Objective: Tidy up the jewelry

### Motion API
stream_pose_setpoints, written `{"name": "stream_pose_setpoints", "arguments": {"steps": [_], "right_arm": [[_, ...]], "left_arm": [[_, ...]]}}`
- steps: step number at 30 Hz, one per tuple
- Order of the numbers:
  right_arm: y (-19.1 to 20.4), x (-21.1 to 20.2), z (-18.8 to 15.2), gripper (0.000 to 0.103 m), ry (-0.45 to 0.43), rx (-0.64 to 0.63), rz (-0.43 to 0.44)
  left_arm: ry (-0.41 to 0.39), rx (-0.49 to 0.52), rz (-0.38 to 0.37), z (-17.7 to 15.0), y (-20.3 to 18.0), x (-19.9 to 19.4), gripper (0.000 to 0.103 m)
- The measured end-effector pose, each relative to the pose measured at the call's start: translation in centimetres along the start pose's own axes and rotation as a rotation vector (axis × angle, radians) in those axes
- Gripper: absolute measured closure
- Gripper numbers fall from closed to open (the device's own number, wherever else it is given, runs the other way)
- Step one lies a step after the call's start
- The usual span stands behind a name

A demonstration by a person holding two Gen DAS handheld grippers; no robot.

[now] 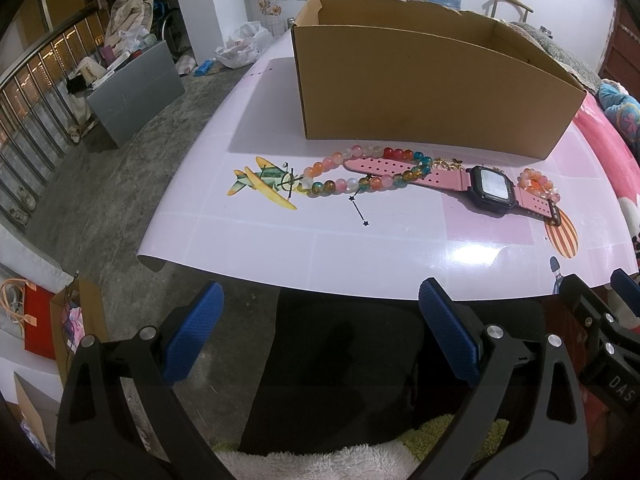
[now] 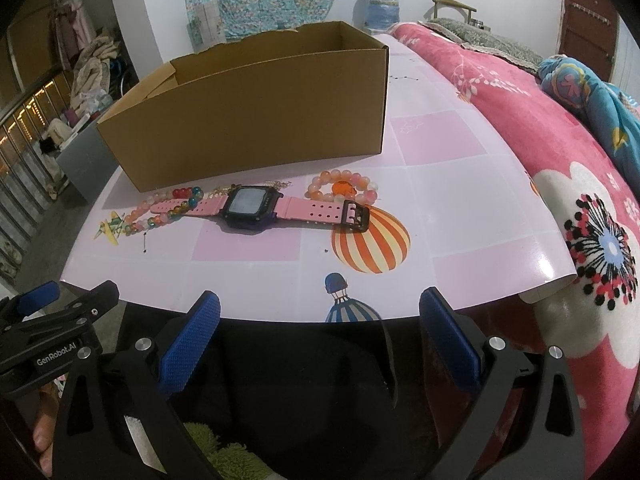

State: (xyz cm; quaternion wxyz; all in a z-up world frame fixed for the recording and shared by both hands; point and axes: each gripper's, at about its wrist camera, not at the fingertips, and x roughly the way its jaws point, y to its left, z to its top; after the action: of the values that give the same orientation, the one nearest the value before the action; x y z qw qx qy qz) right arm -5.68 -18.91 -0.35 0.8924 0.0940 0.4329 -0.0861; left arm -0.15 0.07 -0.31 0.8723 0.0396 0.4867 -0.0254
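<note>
An open brown cardboard box [image 1: 420, 92] [image 2: 248, 116] stands on a pink patterned table sheet [image 1: 320, 248] [image 2: 440, 184]. In front of it lie a long string of coloured beads [image 1: 360, 174] [image 2: 160, 210], a pink-strapped watch with a black case [image 1: 490, 188] [image 2: 250, 206], a small orange bead bracelet [image 1: 538, 184] [image 2: 344, 186] and a bit of gold chain [image 1: 448, 163] [image 2: 224, 190]. My left gripper [image 1: 320, 332] hangs open before the table's near edge, nothing between its blue pads. My right gripper [image 2: 320, 340] is likewise open and empty, beside the left.
A pink floral blanket [image 2: 560, 160] covers a bed right of the table. Left of the table is bare concrete floor [image 1: 120, 184] with a grey box [image 1: 136, 92], bags and clutter. A railing [image 1: 32, 92] runs along the far left.
</note>
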Motion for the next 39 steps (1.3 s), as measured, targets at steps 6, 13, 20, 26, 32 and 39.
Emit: {"name": "stream_pose_setpoints", "arguments": {"steps": [6,13,20,26,32,39], "right_arm": [[-0.01,-0.02,0.01,0.006,0.0,0.0,0.0],[0.03,-0.07,0.0,0.006,0.001,0.0,0.0],[0.13,-0.11,0.05,0.006,0.001,-0.003,0.001],[0.2,-0.15,0.09,0.006,0.0,-0.003,0.0],[0.24,-0.15,0.1,0.006,0.001,-0.004,-0.001],[0.28,-0.16,0.1,0.006,0.0,-0.004,-0.002]], "left_arm": [[0.001,0.001,0.0,0.0,-0.01,0.02,0.008],[0.0,0.0,0.002,0.01,-0.03,0.02,0.008],[-0.002,0.0,0.004,-0.02,0.05,-0.09,0.008],[-0.002,0.0,0.004,-0.01,0.04,-0.09,0.008],[-0.002,0.0,0.004,0.01,0.02,-0.1,0.008],[-0.002,-0.001,0.005,-0.01,0.04,-0.1,0.008]]}}
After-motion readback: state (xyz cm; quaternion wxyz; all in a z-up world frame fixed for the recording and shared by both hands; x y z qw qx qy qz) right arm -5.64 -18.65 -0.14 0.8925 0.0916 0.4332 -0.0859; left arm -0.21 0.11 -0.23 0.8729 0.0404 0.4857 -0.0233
